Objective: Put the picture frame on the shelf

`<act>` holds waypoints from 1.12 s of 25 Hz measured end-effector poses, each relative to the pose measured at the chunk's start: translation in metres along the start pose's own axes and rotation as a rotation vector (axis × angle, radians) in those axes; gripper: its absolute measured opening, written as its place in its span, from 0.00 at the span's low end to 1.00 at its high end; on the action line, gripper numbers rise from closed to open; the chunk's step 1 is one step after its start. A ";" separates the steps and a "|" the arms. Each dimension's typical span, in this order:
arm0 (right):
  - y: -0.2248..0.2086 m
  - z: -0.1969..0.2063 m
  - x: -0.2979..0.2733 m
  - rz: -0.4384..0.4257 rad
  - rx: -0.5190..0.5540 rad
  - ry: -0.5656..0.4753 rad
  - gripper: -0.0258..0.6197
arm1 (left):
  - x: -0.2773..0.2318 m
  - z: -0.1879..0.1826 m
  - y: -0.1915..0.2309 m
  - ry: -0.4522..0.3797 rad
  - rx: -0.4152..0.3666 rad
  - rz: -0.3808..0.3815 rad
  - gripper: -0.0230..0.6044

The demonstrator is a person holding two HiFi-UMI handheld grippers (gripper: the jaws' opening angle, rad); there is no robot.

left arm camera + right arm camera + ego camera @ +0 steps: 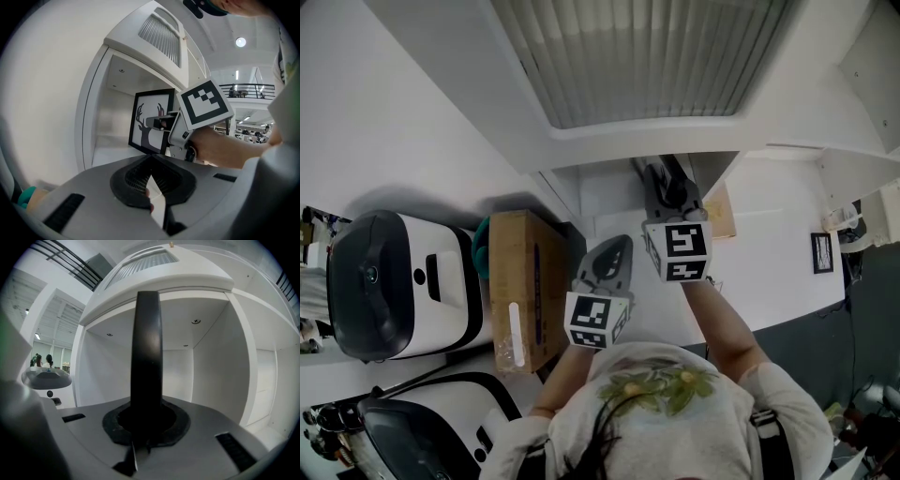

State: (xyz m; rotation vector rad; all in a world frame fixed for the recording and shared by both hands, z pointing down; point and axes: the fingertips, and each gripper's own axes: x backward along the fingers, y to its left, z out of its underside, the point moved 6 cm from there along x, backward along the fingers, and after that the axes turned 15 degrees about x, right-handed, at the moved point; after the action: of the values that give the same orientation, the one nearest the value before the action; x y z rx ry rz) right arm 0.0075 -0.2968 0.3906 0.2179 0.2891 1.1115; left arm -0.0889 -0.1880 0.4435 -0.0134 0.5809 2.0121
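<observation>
The picture frame (pixel 149 123) is black-edged with a deer silhouette on white. My right gripper (pixel 158 123) is shut on its side edge and holds it upright at the mouth of the white shelf compartment (pixel 110 126). In the right gripper view the frame (pixel 146 357) shows edge-on as a dark bar rising from the jaws, with the shelf's inner space (pixel 211 376) behind it. From the head view the right gripper (pixel 667 192) reaches toward the shelf (pixel 609 192). My left gripper (pixel 614 258) hangs lower left of it, shut with nothing in it.
A cardboard box (pixel 525 281) stands left of the shelf, with a teal thing (pixel 480 246) behind it. Two white-and-black machines (pixel 394 281) sit further left. A small dark framed picture (pixel 821 251) lies at the right.
</observation>
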 end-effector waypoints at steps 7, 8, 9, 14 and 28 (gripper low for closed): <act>-0.001 0.000 -0.003 -0.009 0.002 -0.001 0.09 | -0.001 0.001 0.000 0.003 0.001 0.001 0.08; -0.002 0.000 -0.004 -0.010 0.002 -0.001 0.09 | -0.002 0.001 -0.001 0.004 0.002 0.002 0.08; -0.002 0.001 -0.004 -0.011 0.003 0.000 0.09 | -0.002 0.001 -0.001 0.004 0.002 0.002 0.08; 0.001 -0.001 -0.007 -0.018 0.009 0.000 0.09 | 0.000 0.001 0.001 0.003 0.004 -0.002 0.08; -0.001 -0.001 -0.015 -0.033 0.015 -0.001 0.09 | -0.002 0.002 0.001 0.006 0.009 -0.001 0.08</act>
State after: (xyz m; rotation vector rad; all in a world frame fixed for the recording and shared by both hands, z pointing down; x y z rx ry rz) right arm 0.0018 -0.3105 0.3913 0.2257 0.2995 1.0766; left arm -0.0884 -0.1891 0.4462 -0.0146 0.5933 2.0096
